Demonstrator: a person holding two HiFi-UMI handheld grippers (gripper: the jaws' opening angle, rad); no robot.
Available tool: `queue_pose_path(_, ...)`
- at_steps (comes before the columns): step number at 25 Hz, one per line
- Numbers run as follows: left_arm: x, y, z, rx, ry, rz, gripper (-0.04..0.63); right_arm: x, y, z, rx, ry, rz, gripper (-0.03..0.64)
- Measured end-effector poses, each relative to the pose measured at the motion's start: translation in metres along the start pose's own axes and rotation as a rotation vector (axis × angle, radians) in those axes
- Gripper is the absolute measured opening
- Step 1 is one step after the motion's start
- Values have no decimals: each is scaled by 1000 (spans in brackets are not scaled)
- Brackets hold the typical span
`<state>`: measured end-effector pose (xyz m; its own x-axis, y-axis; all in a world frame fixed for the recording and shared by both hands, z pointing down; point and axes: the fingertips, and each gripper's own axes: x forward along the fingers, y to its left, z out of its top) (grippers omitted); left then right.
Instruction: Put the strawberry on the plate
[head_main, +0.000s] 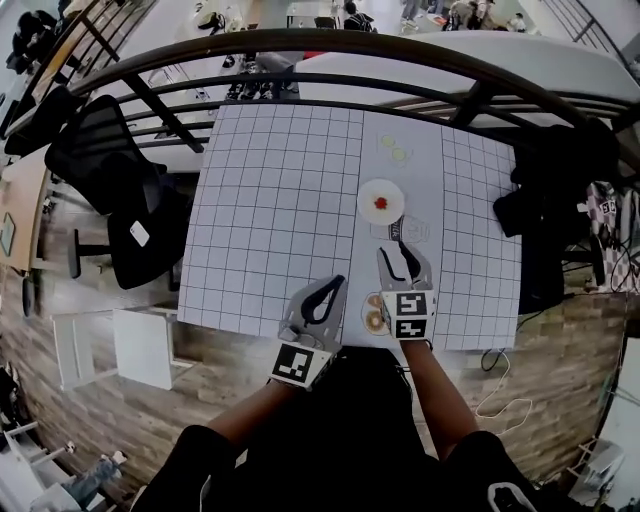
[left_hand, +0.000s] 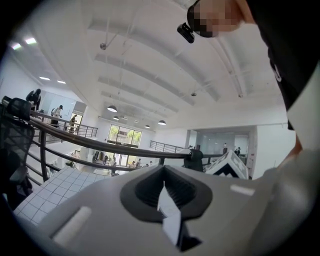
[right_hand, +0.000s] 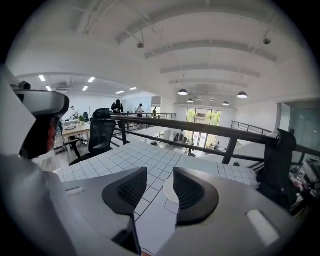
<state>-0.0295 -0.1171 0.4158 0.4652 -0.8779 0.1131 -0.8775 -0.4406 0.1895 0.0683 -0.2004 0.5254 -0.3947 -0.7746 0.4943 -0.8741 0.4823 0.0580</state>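
Strawberry (head_main: 380, 203) sat on plate (head_main: 364, 194), mid-bench (head_main: 270, 200). Right gripper (head_main: 398, 258) fingers spread, empty, near plate's front edge. Left gripper (head_main: 335, 285) fingers pressed together. Placing looked done; next move probably only to back clear.

The table (head_main: 280, 200) is seen steeply from overhead; from its near edge, low, table and railing (right_hand: 191, 127) are shared by both tool views.
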Motion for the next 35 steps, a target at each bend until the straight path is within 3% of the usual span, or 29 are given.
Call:
queue_pose_path(13,-46,-25,-6,20,-40,-90,8,-94,53,13,118,-113,-31,124)
queue_pose_path(22,-64,-39,-8,12,-48,-127,8,-125,79,11,109,-164,-30,3)
queue_pose_path(30,-71,-44,-7,24,-61,-140,8,-155,85,28,143,-275,-63,-2)
queue_pose_path(35,-71,-53,-7,30,-69,-153,8,-164,83,19,137,-261,-77,-3)
